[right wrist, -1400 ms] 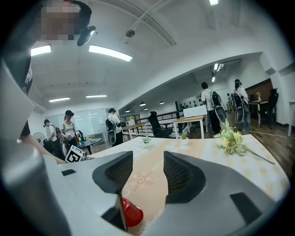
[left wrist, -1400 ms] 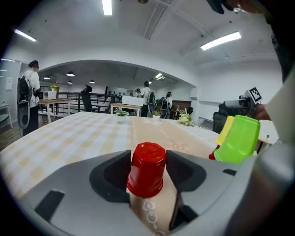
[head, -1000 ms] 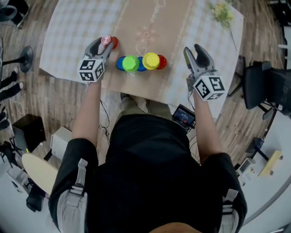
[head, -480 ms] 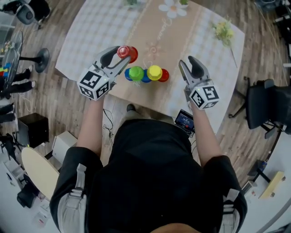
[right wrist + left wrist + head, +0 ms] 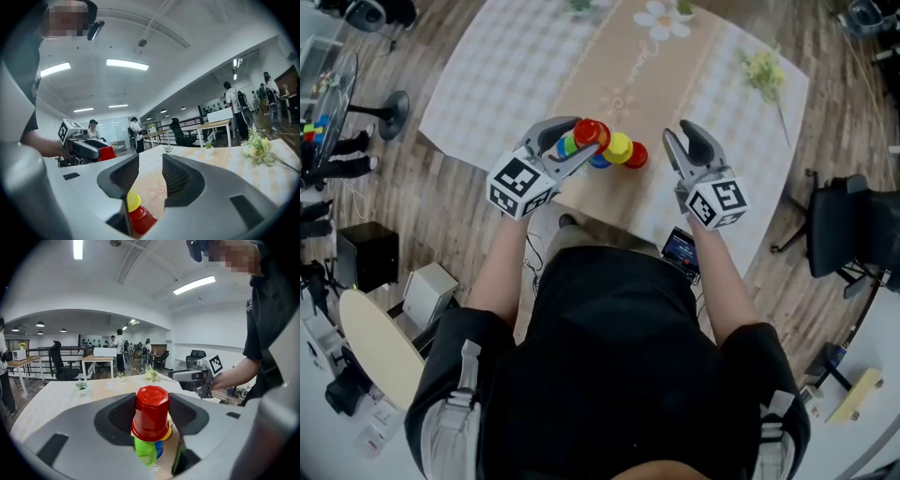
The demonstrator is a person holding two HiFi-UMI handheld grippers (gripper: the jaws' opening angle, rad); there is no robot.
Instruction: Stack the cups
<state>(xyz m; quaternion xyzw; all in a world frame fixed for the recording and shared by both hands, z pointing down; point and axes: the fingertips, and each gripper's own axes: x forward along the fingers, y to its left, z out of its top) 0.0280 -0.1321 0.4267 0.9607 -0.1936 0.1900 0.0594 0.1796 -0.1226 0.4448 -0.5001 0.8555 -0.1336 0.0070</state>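
My left gripper is shut on an upside-down red cup, held in the air over the left end of a row of cups. In the left gripper view the red cup sits between the jaws, with a green cup, a blue cup and a yellow cup below it. The row on the table holds the green cup, the blue cup, the yellow cup and a second red cup. My right gripper hovers right of the row; its jaws have just been closing, with nothing between them.
The table carries a beige runner and a small bunch of flowers at the far right. Its near edge lies just below the cups. An office chair stands on the right, and a small device lies below the table edge.
The left gripper has risen and moved right with the red cup, from the table left of the row to above its left end. The right gripper has barely shifted.
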